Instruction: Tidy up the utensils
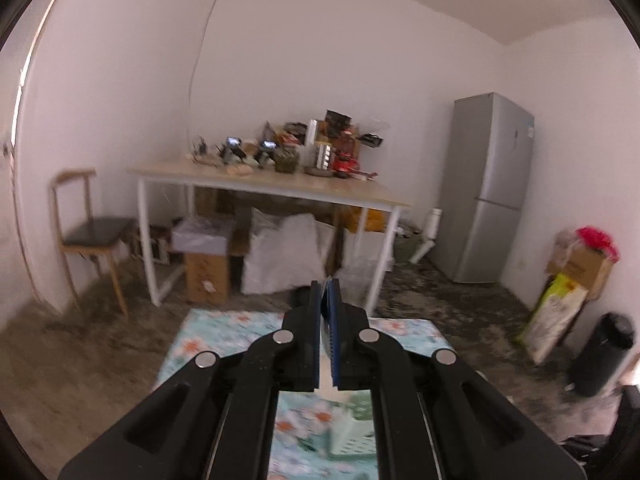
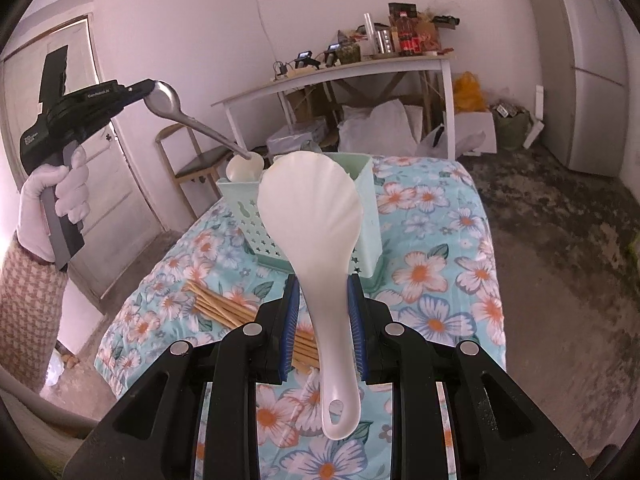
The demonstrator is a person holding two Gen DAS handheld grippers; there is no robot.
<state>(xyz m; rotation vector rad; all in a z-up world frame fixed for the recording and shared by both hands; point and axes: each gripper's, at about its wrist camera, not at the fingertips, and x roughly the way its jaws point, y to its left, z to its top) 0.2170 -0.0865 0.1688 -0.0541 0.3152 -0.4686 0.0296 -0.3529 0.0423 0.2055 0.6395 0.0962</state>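
Note:
In the right wrist view my right gripper (image 2: 323, 280) is shut on a white rice paddle (image 2: 316, 216), held upright above the flowered tablecloth (image 2: 440, 264). Behind it stands a mint green utensil holder (image 2: 256, 216) with a white spoon (image 2: 244, 168) in it. My left gripper (image 2: 146, 90) is up at the left, shut on the bowl of a metal spoon (image 2: 180, 114) whose handle points down into the holder. In the left wrist view the left gripper (image 1: 326, 286) looks closed, and the holder (image 1: 352, 428) shows below it. Bamboo chopsticks (image 2: 224, 304) lie on the cloth.
A white-legged table (image 2: 360, 68) with clutter stands behind, with bags and boxes under it. A wooden chair (image 1: 86, 232) is at the left wall, a grey fridge (image 1: 488, 188) at the right, a black bin (image 1: 604, 356) nearby. A door (image 2: 108, 168) is at the left.

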